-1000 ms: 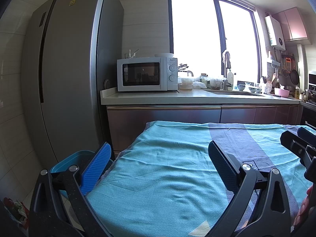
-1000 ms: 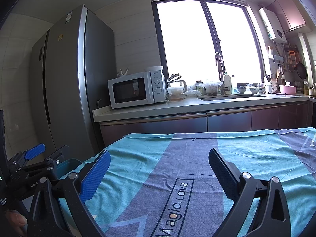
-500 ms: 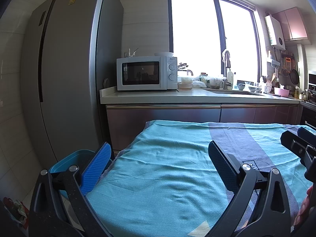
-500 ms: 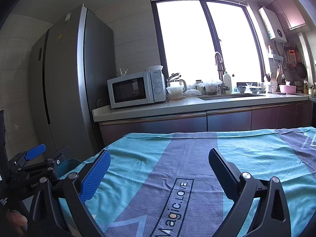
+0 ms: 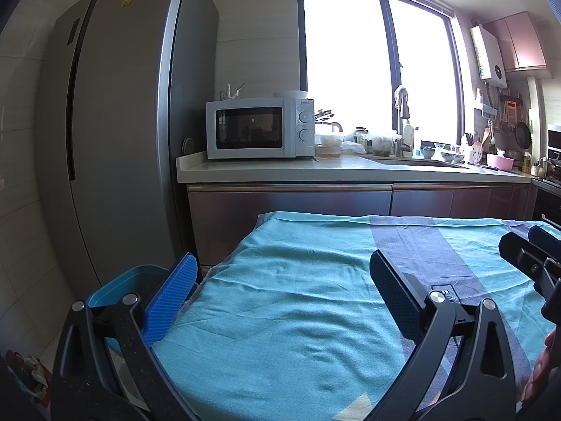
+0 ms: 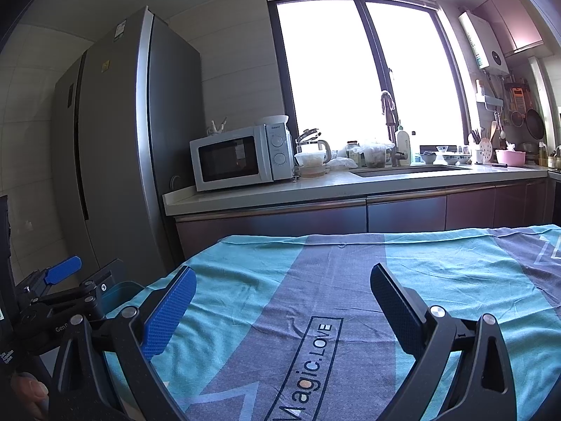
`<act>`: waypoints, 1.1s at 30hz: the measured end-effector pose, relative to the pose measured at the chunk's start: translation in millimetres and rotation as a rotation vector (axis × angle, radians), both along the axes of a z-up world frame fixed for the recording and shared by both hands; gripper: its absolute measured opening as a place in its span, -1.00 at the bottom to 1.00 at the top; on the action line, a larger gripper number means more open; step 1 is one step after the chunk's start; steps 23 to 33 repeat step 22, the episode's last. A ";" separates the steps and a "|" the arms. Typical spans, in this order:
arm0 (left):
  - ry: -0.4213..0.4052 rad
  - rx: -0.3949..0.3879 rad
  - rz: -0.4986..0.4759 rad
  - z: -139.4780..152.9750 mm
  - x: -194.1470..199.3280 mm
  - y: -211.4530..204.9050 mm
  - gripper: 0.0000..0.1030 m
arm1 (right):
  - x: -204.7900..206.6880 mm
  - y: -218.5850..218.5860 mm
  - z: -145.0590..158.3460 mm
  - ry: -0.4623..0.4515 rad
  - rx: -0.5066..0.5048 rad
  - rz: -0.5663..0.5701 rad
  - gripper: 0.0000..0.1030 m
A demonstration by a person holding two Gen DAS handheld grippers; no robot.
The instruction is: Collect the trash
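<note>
My left gripper [image 5: 282, 256] is open over the near left part of a table under a teal and grey cloth [image 5: 301, 301], with nothing between its fingers. My right gripper [image 6: 283, 272] is open too, above the cloth's printed lettering [image 6: 308, 361], and holds nothing. A blue bin [image 5: 115, 287] stands on the floor off the table's left edge, and shows in the right wrist view as the blue bin [image 6: 121, 291]. Something crumpled and coloured [image 5: 29, 370] lies on the floor at the lower left, partly hidden by my left gripper's frame. I see no loose trash on the cloth.
A tall grey fridge [image 5: 115, 133] stands left of the table. Behind the table runs a counter [image 5: 315, 172] with a white microwave [image 5: 259, 128], jars, bowls and a sink under a bright window. A person's fingers [image 6: 28, 391] show at the frame edges.
</note>
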State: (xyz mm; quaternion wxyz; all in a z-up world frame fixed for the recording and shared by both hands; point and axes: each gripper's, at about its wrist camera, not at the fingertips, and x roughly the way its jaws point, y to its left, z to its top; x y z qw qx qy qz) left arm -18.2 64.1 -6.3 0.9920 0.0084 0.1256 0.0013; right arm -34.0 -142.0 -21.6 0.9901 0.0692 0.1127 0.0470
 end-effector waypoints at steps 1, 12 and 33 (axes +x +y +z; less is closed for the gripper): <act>0.001 0.000 0.000 0.1 0.3 0.0 0.89 | -0.1 -0.2 0.0 0.000 0.000 0.000 0.87; 0.030 0.009 -0.012 -1.9 7.0 -6.2 0.89 | 2.7 -6.4 -3.1 0.009 0.007 -0.007 0.87; 0.405 -0.037 -0.091 -28.4 100.9 -13.5 0.89 | 18.2 -55.7 -12.5 0.137 0.029 -0.058 0.87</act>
